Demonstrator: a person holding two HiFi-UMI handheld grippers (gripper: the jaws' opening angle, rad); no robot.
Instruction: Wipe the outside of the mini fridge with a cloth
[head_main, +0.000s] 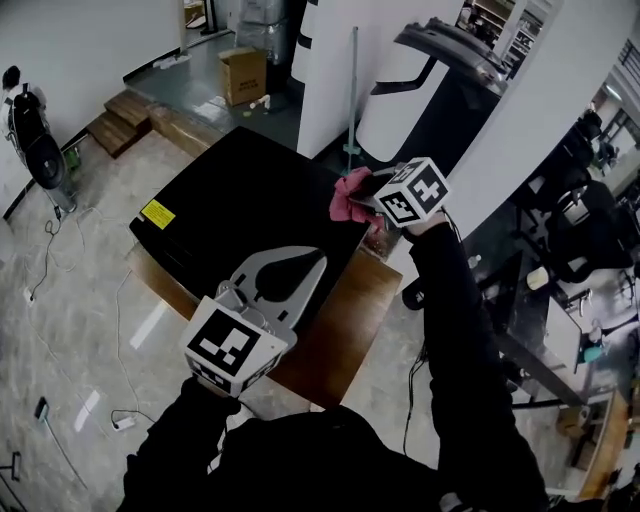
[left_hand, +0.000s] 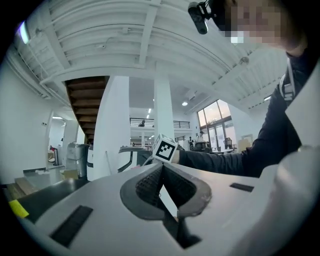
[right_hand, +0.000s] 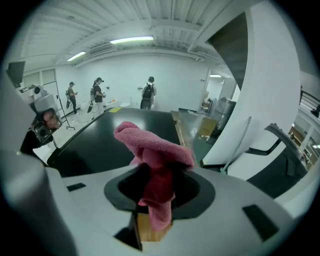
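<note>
cloth (right_hand: 152, 150), pink and bunched: pinched fast in the right gripper (head_main: 368, 193), jaws closed on its middle, folds spilling above them and a tail hanging below. carried it at the far right edge of the mini fridge (head_main: 250, 200), over the black top face; could not tell from any view whether it touched the surface. held the left gripper (head_main: 316, 259) with jaws drawn together at the tips and nothing between them, poised above the fridge's near right edge, well apart from the right one.

saw the fridge as a flat black slab with straight edges, a yellow label (head_main: 158, 213) near its left corner. sat on a wooden table (head_main: 340, 320), whose bare top showed past the fridge's right side and near corner, just below the left gripper.

left most of the black face uncovered between the grippers and the label. found pale floor (head_main: 90, 330) open to the left, crossed by loose cables (head_main: 45, 262), with a fan (head_main: 32, 135) by the wall. noted wooden steps (head_main: 118, 120) and a cardboard box (head_main: 243, 75) beyond the far left edge, and a white pillar (head_main: 335, 70) close behind the far corner.
</note>
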